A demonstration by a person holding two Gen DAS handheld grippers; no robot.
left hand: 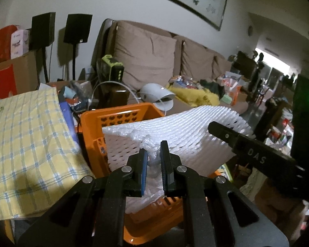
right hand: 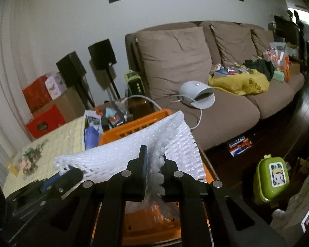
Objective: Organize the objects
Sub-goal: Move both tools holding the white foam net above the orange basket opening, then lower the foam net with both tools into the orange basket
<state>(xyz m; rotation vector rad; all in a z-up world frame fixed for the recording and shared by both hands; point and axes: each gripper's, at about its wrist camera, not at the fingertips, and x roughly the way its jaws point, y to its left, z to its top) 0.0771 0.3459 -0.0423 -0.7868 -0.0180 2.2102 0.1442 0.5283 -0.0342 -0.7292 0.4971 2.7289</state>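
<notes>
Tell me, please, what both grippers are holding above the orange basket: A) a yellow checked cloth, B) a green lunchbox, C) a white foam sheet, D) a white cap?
C: the left gripper and the right gripper each pinch the foam sheet over the basket.

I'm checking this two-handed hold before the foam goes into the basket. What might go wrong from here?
1. Both grippers, left and right, pinch only a thin bunched bit of the foam sheet, so it may tear or slip out.
2. The sheet spans wider than the orange basket, so it may snag on the rim rather than settle inside.
3. The basket sits against the checked cloth; pushing down could tip it.
</notes>
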